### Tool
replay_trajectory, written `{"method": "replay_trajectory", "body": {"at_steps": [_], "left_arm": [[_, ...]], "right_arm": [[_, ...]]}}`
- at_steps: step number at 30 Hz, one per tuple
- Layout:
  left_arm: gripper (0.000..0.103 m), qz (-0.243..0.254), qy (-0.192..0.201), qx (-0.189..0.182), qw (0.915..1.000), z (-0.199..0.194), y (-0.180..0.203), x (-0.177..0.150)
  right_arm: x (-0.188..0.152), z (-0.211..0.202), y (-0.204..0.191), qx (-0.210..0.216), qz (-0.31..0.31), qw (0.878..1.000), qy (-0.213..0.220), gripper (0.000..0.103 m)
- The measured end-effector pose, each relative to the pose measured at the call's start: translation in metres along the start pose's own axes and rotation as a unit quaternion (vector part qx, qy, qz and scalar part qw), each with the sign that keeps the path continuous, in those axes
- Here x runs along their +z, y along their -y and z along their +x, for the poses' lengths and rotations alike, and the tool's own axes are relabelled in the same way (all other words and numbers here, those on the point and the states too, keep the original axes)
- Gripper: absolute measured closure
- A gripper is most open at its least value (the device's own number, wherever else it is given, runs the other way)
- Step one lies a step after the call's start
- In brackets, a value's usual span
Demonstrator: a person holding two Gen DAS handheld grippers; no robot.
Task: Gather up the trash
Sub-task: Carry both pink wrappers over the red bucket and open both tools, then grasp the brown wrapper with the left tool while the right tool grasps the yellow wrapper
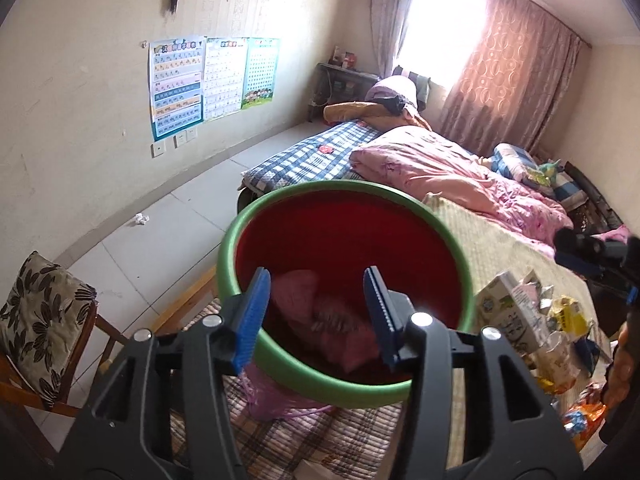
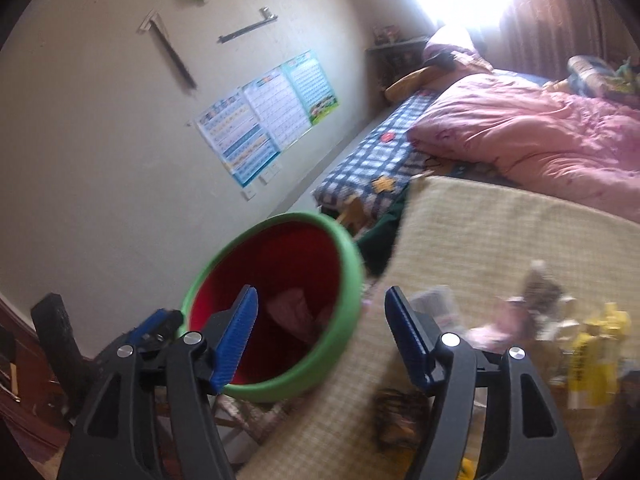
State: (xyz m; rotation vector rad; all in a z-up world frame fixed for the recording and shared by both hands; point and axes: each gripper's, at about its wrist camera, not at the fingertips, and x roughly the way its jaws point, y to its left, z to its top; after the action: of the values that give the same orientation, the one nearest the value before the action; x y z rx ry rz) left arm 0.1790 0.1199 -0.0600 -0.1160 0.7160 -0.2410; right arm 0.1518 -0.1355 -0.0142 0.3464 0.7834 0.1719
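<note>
Red bin [image 1: 352, 240], one, green-rimmed; left tongs [image 1: 316, 312] gape empty above it, right tongs [image 2: 320, 336] wide, empty; cartons [image 1: 516, 316] litter the bed [image 1: 492, 240].

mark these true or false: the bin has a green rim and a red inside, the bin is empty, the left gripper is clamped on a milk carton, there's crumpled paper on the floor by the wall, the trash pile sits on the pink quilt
1. The bin has a green rim and a red inside. True.
2. The bin is empty. False: something pink lies at its bottom.
3. The left gripper is clamped on a milk carton. False: its jaws are open, nothing between them; the milk carton lies apart on the bed.
4. Crumpled paper lies on the floor by the wall. True.
5. The trash pile sits on the pink quilt. False: it lies on the beige checked mat.
</note>
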Motion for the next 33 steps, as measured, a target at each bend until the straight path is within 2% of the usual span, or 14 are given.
{"method": "replay_trajectory", "body": {"at_steps": [5,9,10,12,15,17,21,23,25,28,30,33], "left_arm": [[0.051,0.004,0.011,-0.022,0.9997,-0.007,0.027,-0.001],[0.049,0.019,0.008,-0.057,0.9982,-0.015,0.065,-0.011],[0.048,0.026,0.007,-0.071,0.9971,-0.017,0.076,-0.015],[0.038,0.048,-0.004,-0.091,0.9947,-0.017,0.098,-0.023],[0.036,0.085,-0.038,-0.115,0.9890,-0.006,0.132,-0.037],[0.035,0.090,-0.067,-0.130,0.9851,0.009,0.149,-0.045],[0.035,0.064,-0.119,-0.138,0.9811,0.040,0.163,-0.058],[0.035,0.053,-0.132,-0.144,0.9792,0.049,0.164,-0.063],[0.035,0.049,-0.157,-0.131,0.9777,0.062,0.166,-0.072],[0.035,0.033,-0.171,-0.113,0.9782,0.070,0.161,-0.079],[0.038,0.012,-0.176,-0.119,0.9771,0.073,0.157,-0.083],[0.055,0.010,-0.172,-0.125,0.9771,0.068,0.161,-0.084]], "right_arm": [[-0.010,-0.037,0.037,-0.054,0.003,0.998,0.024,0.034],[-0.025,-0.058,0.068,-0.077,0.023,0.996,0.026,0.034],[-0.031,-0.063,0.077,-0.082,0.032,0.996,0.025,0.034],[-0.039,-0.071,0.091,-0.089,0.049,0.995,0.023,0.034],[-0.054,-0.081,0.106,-0.094,0.068,0.993,0.016,0.034],[-0.063,-0.087,0.111,-0.094,0.072,0.993,0.013,0.034],[-0.080,-0.096,0.116,-0.091,0.075,0.993,-0.001,0.034],[-0.085,-0.099,0.118,-0.091,0.077,0.993,-0.009,0.034],[-0.088,-0.103,0.123,-0.090,0.079,0.993,-0.013,0.034],[-0.091,-0.110,0.128,-0.091,0.078,0.993,-0.014,0.034],[-0.092,-0.113,0.132,-0.091,0.077,0.993,-0.015,0.034],[-0.091,-0.115,0.137,-0.089,0.075,0.993,-0.016,0.034]]}}
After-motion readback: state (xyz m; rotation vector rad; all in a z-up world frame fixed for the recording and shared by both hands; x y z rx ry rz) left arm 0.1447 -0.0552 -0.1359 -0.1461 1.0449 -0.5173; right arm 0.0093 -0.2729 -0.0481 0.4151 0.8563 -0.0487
